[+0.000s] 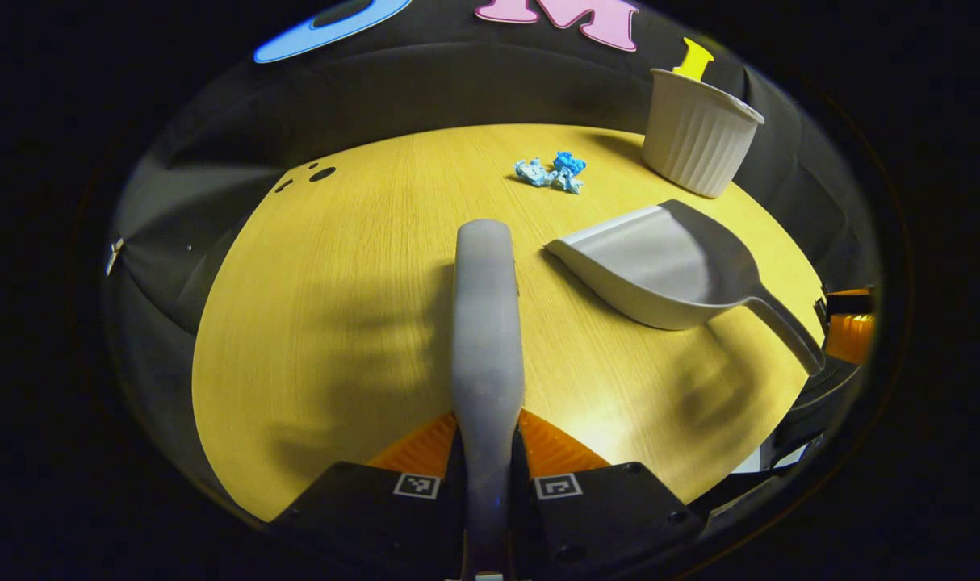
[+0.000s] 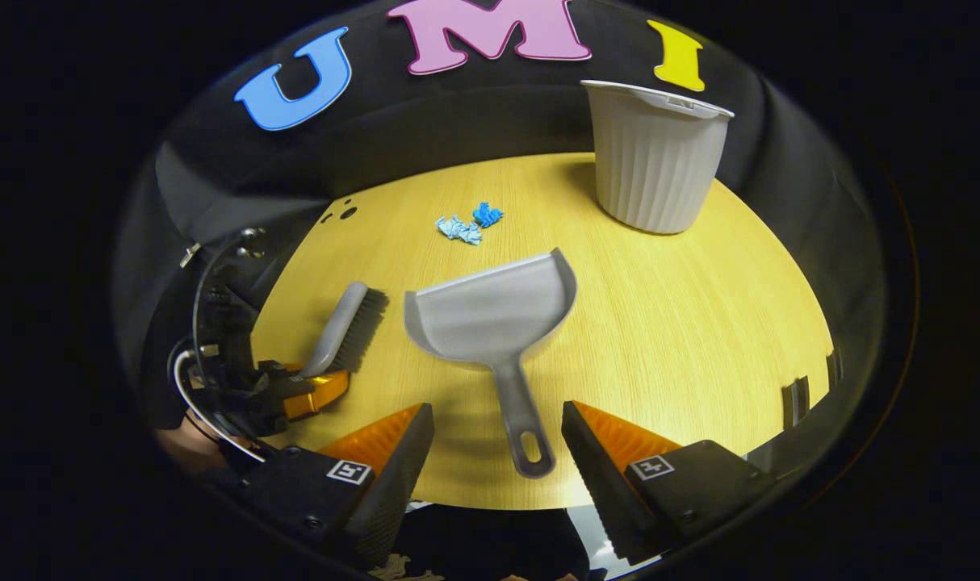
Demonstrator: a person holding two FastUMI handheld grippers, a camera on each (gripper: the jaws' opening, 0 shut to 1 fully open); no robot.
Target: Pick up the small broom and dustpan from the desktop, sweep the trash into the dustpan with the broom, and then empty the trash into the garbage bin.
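Black cloth backs the yellow wooden surface, whose curved far edge runs across the upper middle of the right gripper view; the broad stretch at right centre of that frame lies bare, up to the near edge at the lower right. A ribbed white bin stands upright near the far edge, upper right of the frame. Blue crumpled trash lies in the upper middle, well apart from the bin and just beyond the dustpan. The dustpan rests flat at the centre, mouth toward the trash, its handle pointing down the frame to end between the two fingers of the right tongs. Those tongs are spread wide, touching nothing, one finger on each side of the handle's looped end.

At the lower left of the same frame the left tongs are clenched on the broom, which slants up and right with its bristles facing the dustpan, close beside it but apart.

From the left gripper view, the left tongs grip the broom handle between both fingers, the broom standing up the middle of the frame. The dustpan lies to its right, the trash beyond, the bin at upper right.
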